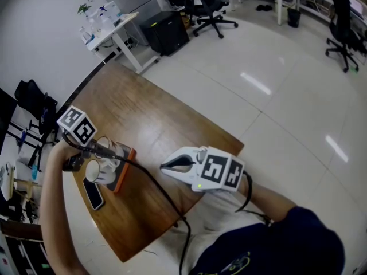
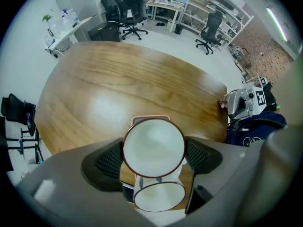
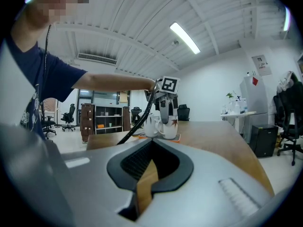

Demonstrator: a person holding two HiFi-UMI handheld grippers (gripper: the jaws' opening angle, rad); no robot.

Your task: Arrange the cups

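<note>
Two cups [image 2: 153, 143] upright, mouths up, on orange tray [image 2: 149, 118]; left hand-held gripper [image 2: 153, 157] clamps one; right hand-held gripper [image 3: 146, 183] closed, empty.

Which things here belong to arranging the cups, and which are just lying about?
Job: round white brown-rimmed cup in the left gripper; second white cup beside it; flat orange tray below.
Lying about: black phone on the wooden table; black office chairs.
</note>
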